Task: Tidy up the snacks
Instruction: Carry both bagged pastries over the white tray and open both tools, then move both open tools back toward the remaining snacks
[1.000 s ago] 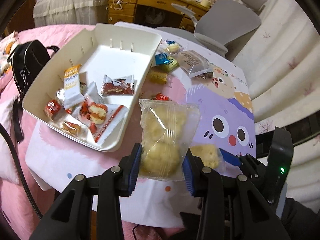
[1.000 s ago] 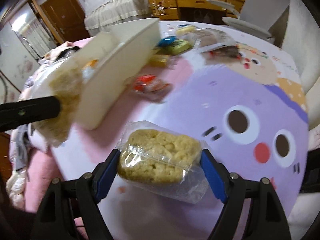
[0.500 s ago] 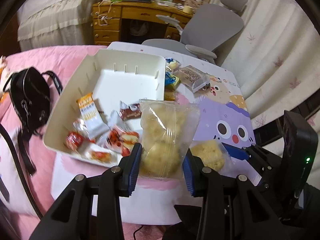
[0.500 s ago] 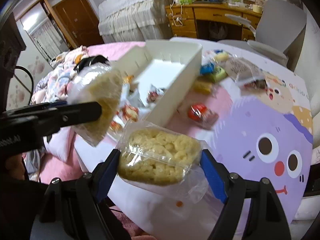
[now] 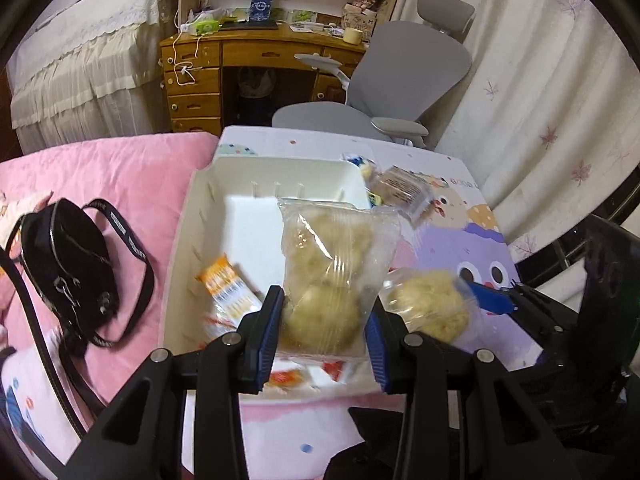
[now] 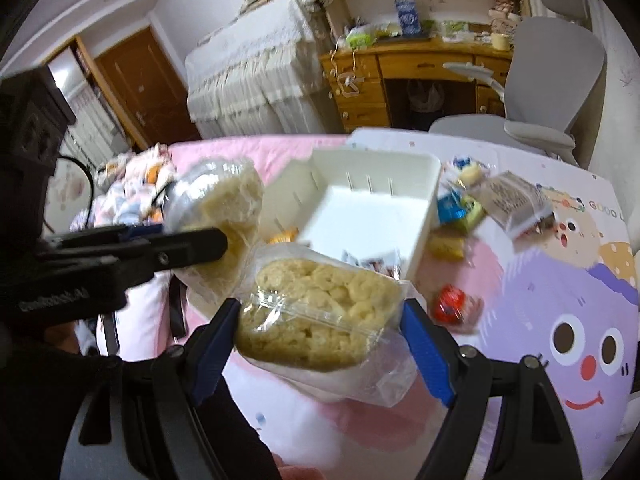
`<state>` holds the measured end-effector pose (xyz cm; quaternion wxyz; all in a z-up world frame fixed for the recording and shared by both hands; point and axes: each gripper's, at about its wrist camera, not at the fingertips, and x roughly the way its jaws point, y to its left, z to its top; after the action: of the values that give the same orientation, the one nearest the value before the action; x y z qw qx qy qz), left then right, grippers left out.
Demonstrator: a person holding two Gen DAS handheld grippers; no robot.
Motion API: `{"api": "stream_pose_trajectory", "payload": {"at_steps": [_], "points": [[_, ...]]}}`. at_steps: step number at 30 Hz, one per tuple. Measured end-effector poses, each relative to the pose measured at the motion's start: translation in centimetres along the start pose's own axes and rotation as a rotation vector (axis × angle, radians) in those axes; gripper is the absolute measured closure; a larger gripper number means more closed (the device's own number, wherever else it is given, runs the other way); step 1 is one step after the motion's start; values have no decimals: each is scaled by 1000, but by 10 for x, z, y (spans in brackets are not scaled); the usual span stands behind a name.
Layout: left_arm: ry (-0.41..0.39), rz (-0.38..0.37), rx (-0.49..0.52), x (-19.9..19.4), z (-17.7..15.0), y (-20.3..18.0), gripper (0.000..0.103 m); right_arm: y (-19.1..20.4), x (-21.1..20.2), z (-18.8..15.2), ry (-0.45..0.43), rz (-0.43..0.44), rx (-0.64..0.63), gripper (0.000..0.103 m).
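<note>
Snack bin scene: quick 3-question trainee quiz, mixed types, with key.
1. True or false: the left gripper is open.
2. The right gripper holds: A) the orange wrapper B) a clear-bagged rice cake C) the black bag
3. Fill in: the red-wrapped snack lies ___ the white bin.

Key: 1 false, it grips a clear pastry bag; 2 B; 3 outside.

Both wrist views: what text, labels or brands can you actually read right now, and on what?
"GOOD", cut off by the frame edge: tablecloth.
Blue gift bag on the desk: round emblem, unreadable.
Orange snack bar in the white bin: print blurred.
Left gripper body: embossed lettering, too dark to read.
</note>
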<state>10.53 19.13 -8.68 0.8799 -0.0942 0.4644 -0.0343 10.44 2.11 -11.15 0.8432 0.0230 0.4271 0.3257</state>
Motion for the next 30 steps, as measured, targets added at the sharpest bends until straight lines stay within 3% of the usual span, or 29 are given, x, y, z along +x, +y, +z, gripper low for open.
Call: {"api": "stream_pose_trajectory", "payload": {"at_steps": [12,13,14,16,21,30], "points": [[17,-21,13,20,30,64,65,18,25,30,-165,-40,85,21],[29,-23,12,23,30,66,59,16,28,30,-171,-59,102,21],[43,-25,6,26,31,68,45,14,30,30,-171,-73,114,20],[49,-31,6,27,31,69,35,8,37,29,-149,-88,146,20],[65,-39,27,31,32,67,33,-7,43,22,-114,-102,209,20],[146,-128,36,43,20,39,33,-18,22,0,-104,-141,249,20]]}}
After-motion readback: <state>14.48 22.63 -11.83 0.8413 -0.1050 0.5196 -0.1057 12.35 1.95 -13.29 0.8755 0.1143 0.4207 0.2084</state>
